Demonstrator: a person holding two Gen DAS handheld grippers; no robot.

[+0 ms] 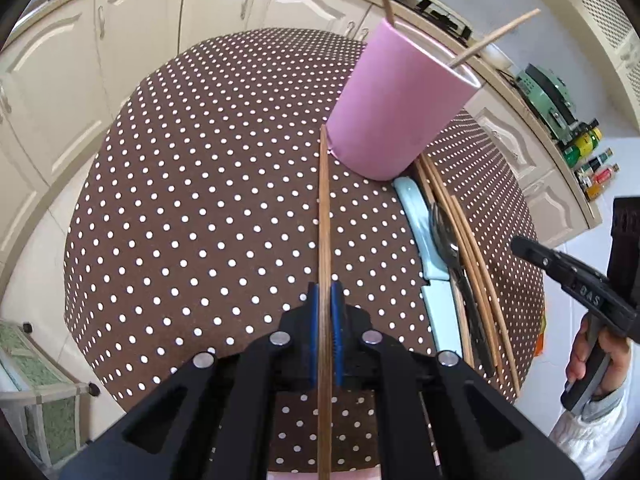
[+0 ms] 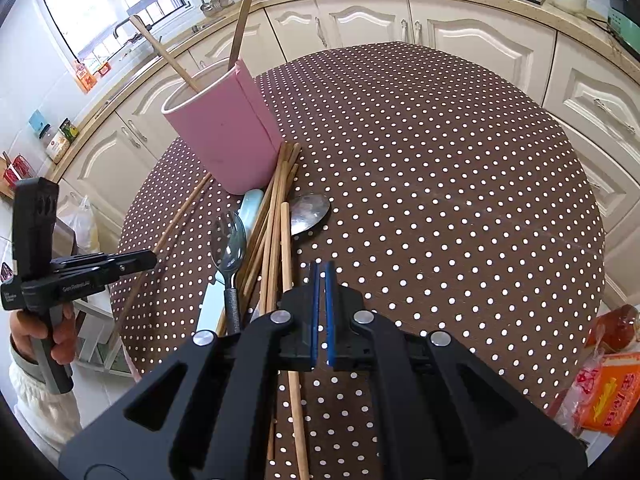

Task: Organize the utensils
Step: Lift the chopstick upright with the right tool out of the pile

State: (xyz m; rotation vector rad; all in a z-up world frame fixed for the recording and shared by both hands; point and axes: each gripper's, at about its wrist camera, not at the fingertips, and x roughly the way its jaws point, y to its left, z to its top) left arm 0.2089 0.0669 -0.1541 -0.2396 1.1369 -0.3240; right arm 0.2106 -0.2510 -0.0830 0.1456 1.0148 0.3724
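- Lower ends of the two sticks standing in the pink holder (image 1: 394,100) hidden inside it; top of one cut off by the frame edge in the left wrist view.
- Handles of the piled utensils hard to trace: lost under the right gripper (image 2: 321,304) body in its own view, crowded against the table edge in the other.
- Left gripper (image 1: 325,320) clamped on a single wooden chopstick (image 1: 324,216), blue pads pressed against its sides; far tip just beside the holder's base (touching or not, cannot tell), near end running out of frame below.
- Right gripper nearly together, only a narrow slit between the pads, nothing in it; hanging over the polka-dot tablecloth (image 2: 440,184) just right of the chopstick pile (image 2: 272,216).
- Right wrist view only: metal spoon bowl (image 2: 309,212) beside the pile, a fork-tipped spoon (image 2: 229,244) with dark handle, a pale blue utensil (image 2: 251,208) touching the holder, orange packets (image 2: 612,396) at the table's right edge.
- Left wrist view only: bottles on the counter (image 1: 592,168) (small, labels unreadable).
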